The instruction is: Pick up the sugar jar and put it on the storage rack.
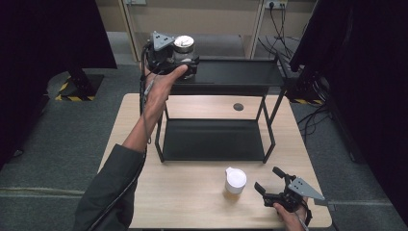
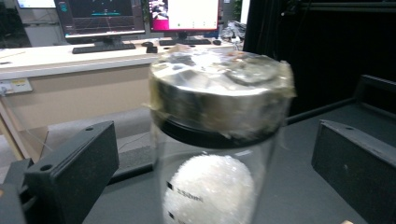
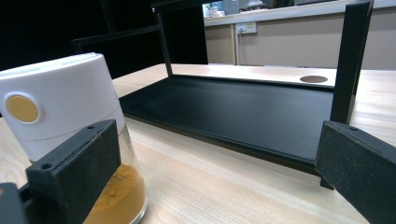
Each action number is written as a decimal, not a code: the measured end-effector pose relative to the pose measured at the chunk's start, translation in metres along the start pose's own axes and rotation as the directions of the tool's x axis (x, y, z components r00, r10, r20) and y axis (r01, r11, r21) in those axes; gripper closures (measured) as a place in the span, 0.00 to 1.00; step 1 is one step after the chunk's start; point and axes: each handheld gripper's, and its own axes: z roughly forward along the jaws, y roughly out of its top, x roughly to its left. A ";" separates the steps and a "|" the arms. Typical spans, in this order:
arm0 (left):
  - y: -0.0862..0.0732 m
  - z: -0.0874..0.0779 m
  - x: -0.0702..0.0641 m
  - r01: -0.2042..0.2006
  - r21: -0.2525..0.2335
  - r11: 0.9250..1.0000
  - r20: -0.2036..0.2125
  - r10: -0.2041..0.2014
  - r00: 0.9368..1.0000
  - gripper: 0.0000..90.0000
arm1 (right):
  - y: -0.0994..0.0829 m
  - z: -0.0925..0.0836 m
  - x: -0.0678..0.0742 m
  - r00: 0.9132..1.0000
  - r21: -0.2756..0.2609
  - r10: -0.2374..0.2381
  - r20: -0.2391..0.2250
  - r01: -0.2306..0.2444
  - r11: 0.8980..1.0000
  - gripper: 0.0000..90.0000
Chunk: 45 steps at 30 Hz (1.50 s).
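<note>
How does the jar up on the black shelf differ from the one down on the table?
The shelf jar has a silvery lid and holds white material; the table jar has a white cap and orange-brown powder. The shelf jar stands on the rack's top shelf between the left claw's open jaws; the table jar stands on the wooden table. Both are upright clear jars.

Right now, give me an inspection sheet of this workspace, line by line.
Surface: light wooden table bearing a black two-tier shelf.
Job's things: glass jar with silver lid stands on the top tier; white-capped jar of orange powder stands on the table.
Clutter: nothing seen.
Grippers: left tongs open around the glass jar, pads clear of it; right tongs open beside the white-capped jar.
Cables: one trails along the left forearm; others lie on the floor at right.
Surroundings: black curtains, desk with monitors.
</note>
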 end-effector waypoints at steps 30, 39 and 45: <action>-0.052 -0.054 -0.002 0.027 -0.082 0.996 0.159 -0.013 0.987 0.00 | 0.000 -0.001 0.001 1.000 -0.006 0.001 0.004 -0.001 1.000 0.01; -0.072 -0.062 -0.009 0.014 -0.093 0.996 0.220 0.007 0.975 0.00 | 0.000 -0.001 0.001 1.000 -0.006 0.003 0.003 -0.003 1.000 0.01; -0.087 -0.069 -0.013 0.017 -0.102 0.995 0.265 0.011 0.964 0.00 | 0.000 -0.001 0.001 1.000 -0.006 0.004 -0.001 -0.004 1.000 0.01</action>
